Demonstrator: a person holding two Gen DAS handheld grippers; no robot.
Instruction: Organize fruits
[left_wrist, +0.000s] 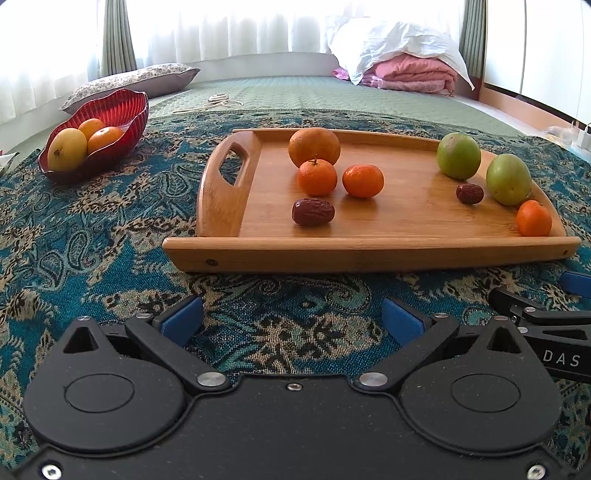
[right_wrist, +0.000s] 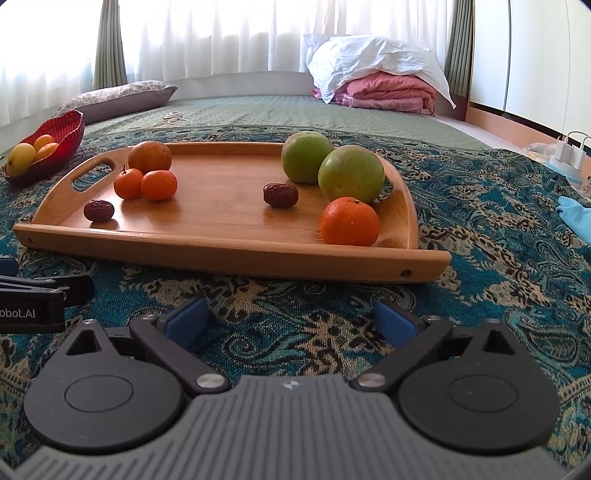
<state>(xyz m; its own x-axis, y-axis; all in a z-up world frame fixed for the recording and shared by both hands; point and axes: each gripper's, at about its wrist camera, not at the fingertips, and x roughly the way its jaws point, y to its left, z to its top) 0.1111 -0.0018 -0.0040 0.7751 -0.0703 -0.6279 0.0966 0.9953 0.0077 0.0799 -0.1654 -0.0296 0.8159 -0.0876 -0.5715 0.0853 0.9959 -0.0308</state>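
Both tongs stand apart and empty, short of the tray's (left_wrist: 369, 251) near rim, over the patterned cloth (left_wrist: 92, 229) on the bed: left tongs (left_wrist: 293, 319), right tongs (right_wrist: 291, 319).

Fruit on the tray, placed relative to its handle (left_wrist: 231, 168):
- Just beside the handle: one orange (left_wrist: 314, 146), two mandarins touching or nearly so (left_wrist: 317, 177) (left_wrist: 363, 181), and a date (left_wrist: 313, 212) in front of them.
- At the end far from the handle: two green fruits (right_wrist: 306, 157) (right_wrist: 351, 173) side by side, a second date (right_wrist: 280, 195) near them, and a third mandarin (right_wrist: 349, 221) against the end rim.

A red bowl (left_wrist: 110, 122) sits well beyond the handle end, off the tray, already holding a yellow fruit and two orange ones.

Handling, by judgement:
- All round pieces will likely roll on the smooth wood if nudged.
- Mandarins: light, soft-skinned; take across the widest middle, gently.
- Green fruits: probably firmer and heavier, wide for the tongs; centre the grip.
- Dates: small, wrinkled, light; grip across the short axis.

The third mandarin lies nearest the right tongs and has clear approach from the front.
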